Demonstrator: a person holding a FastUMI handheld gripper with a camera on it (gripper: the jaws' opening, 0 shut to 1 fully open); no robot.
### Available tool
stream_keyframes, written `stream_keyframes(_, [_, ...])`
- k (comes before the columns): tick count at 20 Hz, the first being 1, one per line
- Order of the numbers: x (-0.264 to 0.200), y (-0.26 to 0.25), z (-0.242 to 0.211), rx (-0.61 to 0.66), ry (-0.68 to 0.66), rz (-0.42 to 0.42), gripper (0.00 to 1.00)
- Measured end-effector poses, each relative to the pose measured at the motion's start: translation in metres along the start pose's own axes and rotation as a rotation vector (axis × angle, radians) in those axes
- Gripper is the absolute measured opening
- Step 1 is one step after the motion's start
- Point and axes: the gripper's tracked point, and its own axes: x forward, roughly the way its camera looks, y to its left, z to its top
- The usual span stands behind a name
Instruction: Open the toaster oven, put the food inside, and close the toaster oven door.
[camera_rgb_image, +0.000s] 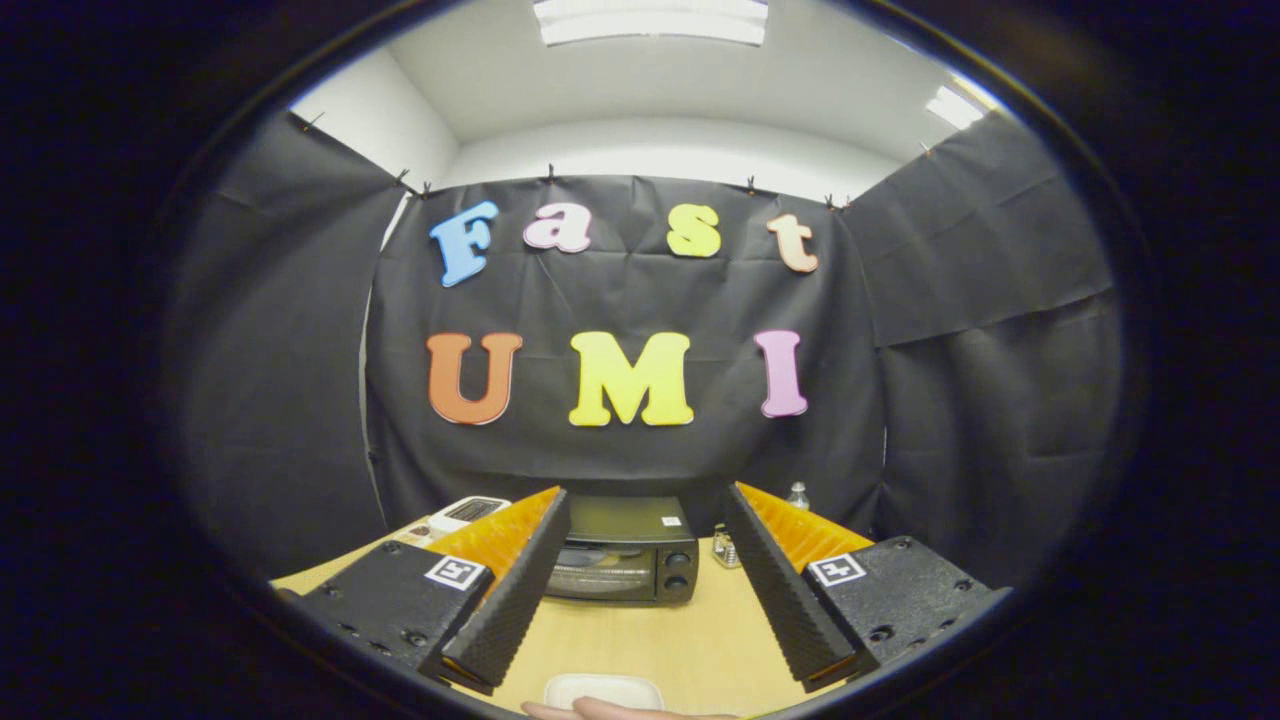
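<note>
The tabletop ran pale and wooden from under the gripper to the booth's cloth wall, its near part cut off from sight. At its far end sat the oven, dark, door shut, two knobs down its right side; its left part was hidden behind the left finger. The gripper hung above the tabletop, fingers spread wide, holding nothing and touching nothing, the oven showing between them and well beyond the tips. Near the fingers' bases lay a white plate, partly cut off, with a hand just at its near rim. A white device peeked out left of the left finger, mostly hidden. A small bottle and a small object, too small to identify, stood by the right finger.
</note>
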Motion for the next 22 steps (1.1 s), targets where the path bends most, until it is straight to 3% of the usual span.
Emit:
stream_keyframes(10, [0.006,-0.017,-0.086,0.045,0.105,-0.008,1.00])
stream_keyframes(22, [-0.023,-0.001,-0.051,0.013,0.063,0.030,1.00])
